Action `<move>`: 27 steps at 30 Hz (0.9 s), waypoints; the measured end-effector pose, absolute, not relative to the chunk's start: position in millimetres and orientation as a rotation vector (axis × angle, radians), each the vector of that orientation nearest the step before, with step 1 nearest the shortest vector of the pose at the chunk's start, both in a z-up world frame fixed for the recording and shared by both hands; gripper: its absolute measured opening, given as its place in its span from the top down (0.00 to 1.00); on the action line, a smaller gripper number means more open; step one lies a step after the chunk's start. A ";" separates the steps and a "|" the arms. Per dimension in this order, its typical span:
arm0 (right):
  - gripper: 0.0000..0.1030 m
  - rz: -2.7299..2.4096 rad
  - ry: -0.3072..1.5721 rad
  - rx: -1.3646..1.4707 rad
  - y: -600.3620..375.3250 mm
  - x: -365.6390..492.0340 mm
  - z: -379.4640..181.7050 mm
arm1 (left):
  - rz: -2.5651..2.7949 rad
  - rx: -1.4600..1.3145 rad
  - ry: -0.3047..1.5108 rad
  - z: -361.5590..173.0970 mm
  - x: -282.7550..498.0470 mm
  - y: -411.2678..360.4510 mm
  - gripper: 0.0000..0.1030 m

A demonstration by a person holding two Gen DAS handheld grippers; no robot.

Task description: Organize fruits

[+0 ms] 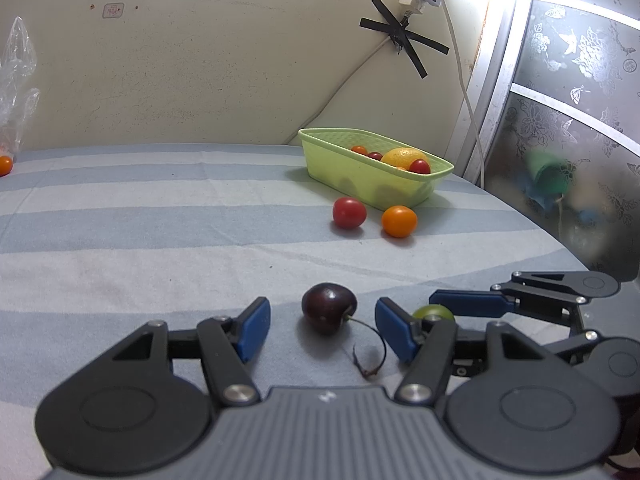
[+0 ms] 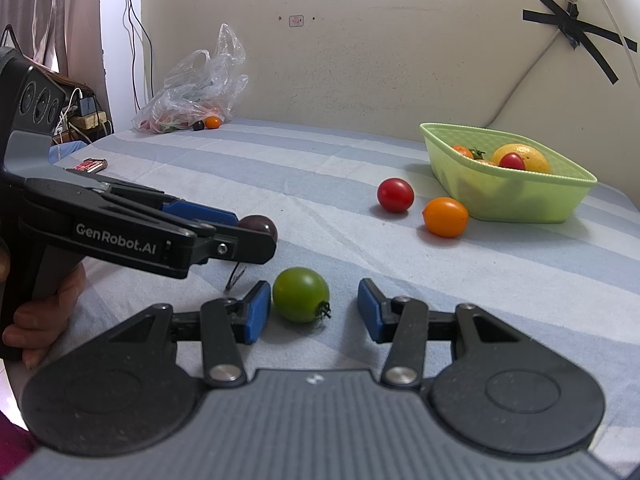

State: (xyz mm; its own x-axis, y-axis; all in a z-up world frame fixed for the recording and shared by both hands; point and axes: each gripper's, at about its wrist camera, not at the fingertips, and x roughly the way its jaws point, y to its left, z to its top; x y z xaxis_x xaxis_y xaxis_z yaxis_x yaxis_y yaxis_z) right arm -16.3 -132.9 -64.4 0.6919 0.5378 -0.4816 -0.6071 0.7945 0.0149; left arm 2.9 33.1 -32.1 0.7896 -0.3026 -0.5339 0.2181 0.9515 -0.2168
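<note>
Two claws, each straddling a fruit on the striped worktop (image 1: 160, 216)

The left claw (image 1: 322, 330) stands open, a dark cherry (image 1: 329, 307) between its pads untouched. The right claw (image 2: 314, 312) is also open around a green tomato (image 2: 301, 294), which sits against its left pad. Ahead and rightward lie a red tomato (image 2: 395, 195), an orange tomato (image 2: 445, 216) and the green basket (image 2: 520, 200).

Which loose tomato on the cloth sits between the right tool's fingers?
The green tomato: it lies between the open right tool. The red tomato and orange tomato lie farther off beside the basket.
</note>
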 end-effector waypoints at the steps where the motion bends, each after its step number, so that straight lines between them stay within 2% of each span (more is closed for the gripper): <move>1: 0.50 0.642 0.489 -0.150 -132.6 -16.7 -64.3 | -0.281 -0.147 0.598 -32.1 2.9 33.1 0.42; 22: 0.51 0.637 0.486 -0.160 -132.4 -17.2 -64.5 | -0.301 -0.141 0.584 -30.3 2.6 33.6 0.43; 27: 0.51 0.634 0.480 -0.166 -132.4 -17.7 -64.4 | -0.311 -0.121 0.596 -30.0 5.5 31.6 0.47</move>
State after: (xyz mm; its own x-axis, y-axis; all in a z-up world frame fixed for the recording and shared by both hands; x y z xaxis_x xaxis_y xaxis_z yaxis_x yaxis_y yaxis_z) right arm -17.7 -132.4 -64.4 0.7011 0.5286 -0.4786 -0.6040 0.7970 -0.0045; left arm 5.5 31.6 -30.0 0.7829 -0.3223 -0.5322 0.2528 0.9464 -0.2012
